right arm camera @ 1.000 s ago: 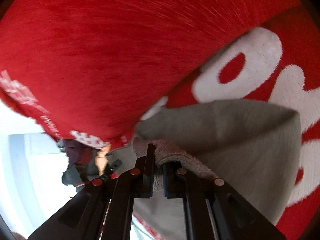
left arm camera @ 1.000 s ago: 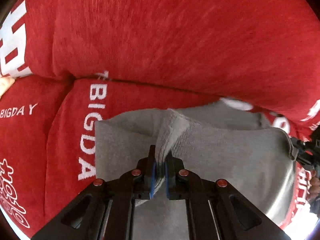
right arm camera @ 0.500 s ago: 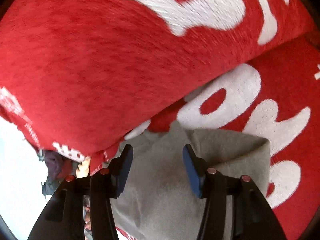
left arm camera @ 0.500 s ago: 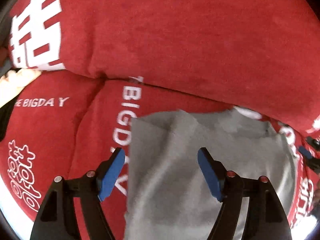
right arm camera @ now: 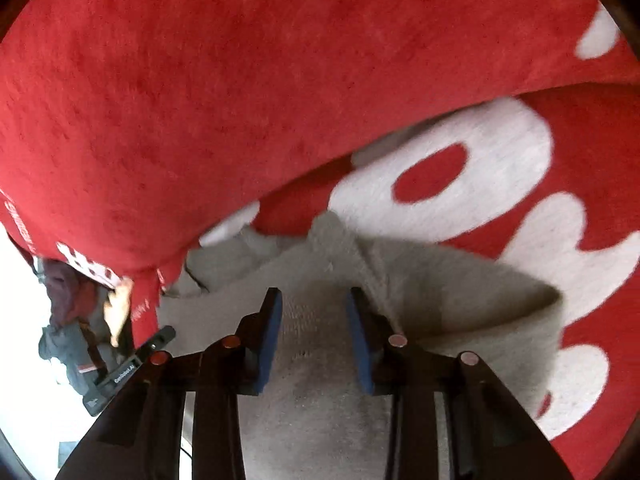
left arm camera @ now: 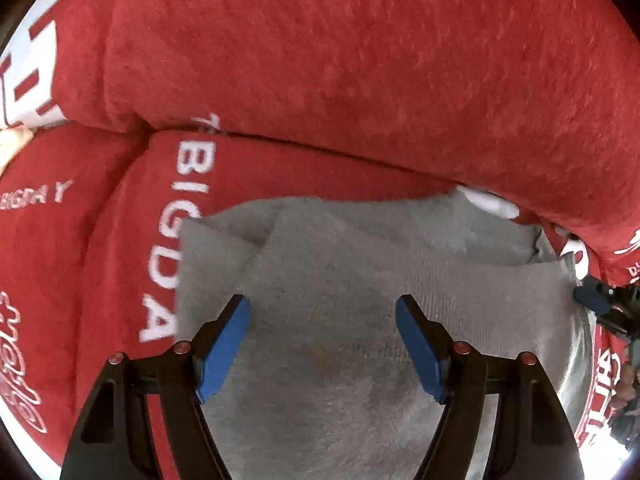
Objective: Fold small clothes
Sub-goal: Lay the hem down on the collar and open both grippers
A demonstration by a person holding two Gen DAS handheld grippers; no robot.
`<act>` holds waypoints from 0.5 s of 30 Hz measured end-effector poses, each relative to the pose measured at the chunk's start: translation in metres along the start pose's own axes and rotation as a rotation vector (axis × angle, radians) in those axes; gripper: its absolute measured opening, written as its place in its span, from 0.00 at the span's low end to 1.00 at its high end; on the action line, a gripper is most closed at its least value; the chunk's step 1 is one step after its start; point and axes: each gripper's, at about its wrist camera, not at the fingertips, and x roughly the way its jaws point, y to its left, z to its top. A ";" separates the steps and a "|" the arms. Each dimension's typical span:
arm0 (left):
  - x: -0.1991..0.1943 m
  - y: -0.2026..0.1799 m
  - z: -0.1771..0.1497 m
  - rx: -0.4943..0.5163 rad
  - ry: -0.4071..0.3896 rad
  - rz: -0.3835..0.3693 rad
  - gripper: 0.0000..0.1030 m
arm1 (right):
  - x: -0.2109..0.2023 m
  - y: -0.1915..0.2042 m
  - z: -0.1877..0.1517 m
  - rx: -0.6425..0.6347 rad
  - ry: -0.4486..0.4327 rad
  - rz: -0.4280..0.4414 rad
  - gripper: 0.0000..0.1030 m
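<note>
**Left wrist view: cloth let go, fold may not hold**

Left gripper [left arm camera: 322, 344] hangs wide open over the grey cloth [left arm camera: 360, 320], nothing between its pads [left arm camera: 224, 344]. Cloth lies folded on the red blanket [left arm camera: 320, 60], its far edge tucked against the blanket's raised roll. One layer sits over another, with a loose flap at the far left corner.

Right gripper [right arm camera: 314, 336] is narrower; its jaws have just been closing. Cloth lies below and between the pads [right arm camera: 360, 344], but they do not look pressed on it. Some blur here, so contact is uncertain.

Risks, as I judge them:
- Soft pile under the cloth gives no firm base; a pinch could drag both layers and undo the fold.
- Right jaws could catch blanket nap along with cloth.
- Far right corner bunches under the roll; pulling from the near side could skew it.
- Loose left flap may spring back if left unpressed.
</note>
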 end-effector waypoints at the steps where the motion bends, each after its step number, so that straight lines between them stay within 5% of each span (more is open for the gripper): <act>1: -0.007 0.001 -0.001 0.016 -0.004 0.043 0.74 | -0.006 0.001 -0.001 -0.014 -0.006 -0.011 0.37; 9: -0.053 0.035 -0.038 0.012 0.061 0.075 0.74 | -0.046 -0.005 -0.035 0.008 0.017 0.061 0.47; 15: -0.071 0.068 -0.101 -0.036 0.124 0.081 0.74 | -0.056 -0.007 -0.113 0.071 0.091 0.147 0.47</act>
